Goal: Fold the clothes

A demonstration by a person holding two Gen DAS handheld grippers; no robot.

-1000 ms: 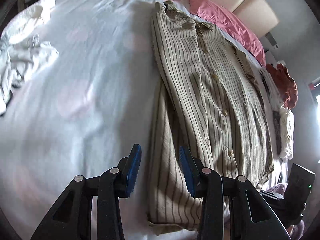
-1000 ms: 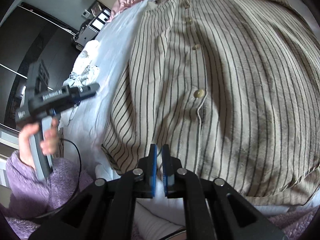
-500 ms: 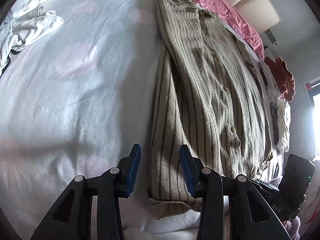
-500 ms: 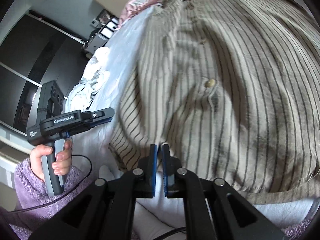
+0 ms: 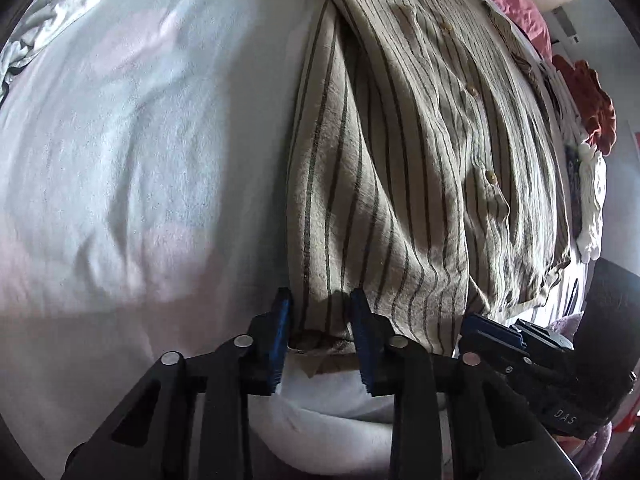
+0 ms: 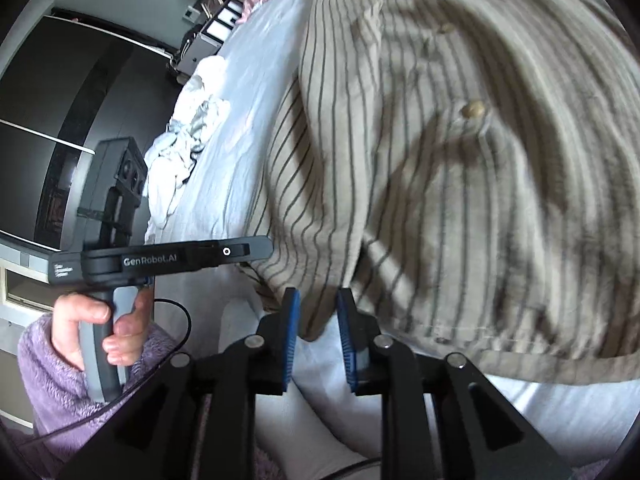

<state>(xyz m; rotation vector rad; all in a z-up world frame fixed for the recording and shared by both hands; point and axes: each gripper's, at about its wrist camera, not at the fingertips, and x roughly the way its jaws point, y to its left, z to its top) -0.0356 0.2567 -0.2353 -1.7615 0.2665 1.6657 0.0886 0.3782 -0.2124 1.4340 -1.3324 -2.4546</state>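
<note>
1. Left wrist view. My left gripper (image 5: 320,320) has its jaws apart, one blue pad on each side of the bottom hem corner of the striped shirt (image 5: 400,160). The cloth sits between the pads; nothing is clamped.
2. Same view, edges and room. The shirt's long folded side edge runs straight up from my pads. Left of it the white bedsheet (image 5: 120,180) lies bare, out to a crumpled white garment (image 5: 60,16) at the far corner. Right of the shirt the space is tight: red cloth (image 5: 592,108) and white items (image 5: 592,208) line the bed edge.
3. Same view, shirt. Beige with dark stripes, buttoned placket facing up, lying lengthwise on the bed with the hem nearest me.
4. Right wrist view. My right gripper (image 6: 316,336) is also spread, pads straddling the hem of the shirt (image 6: 460,180); fabric droops between them, unpinched.
5. Same view, edges. The hem runs off to the right over the sheet (image 6: 248,92). The left device (image 6: 168,258) sits just beside the shirt's corner, held by a hand (image 6: 96,328) in a purple sleeve (image 6: 48,384).
6. Same view, shirt. Blurred; one button (image 6: 472,110) visible, surface rumpled.
</note>
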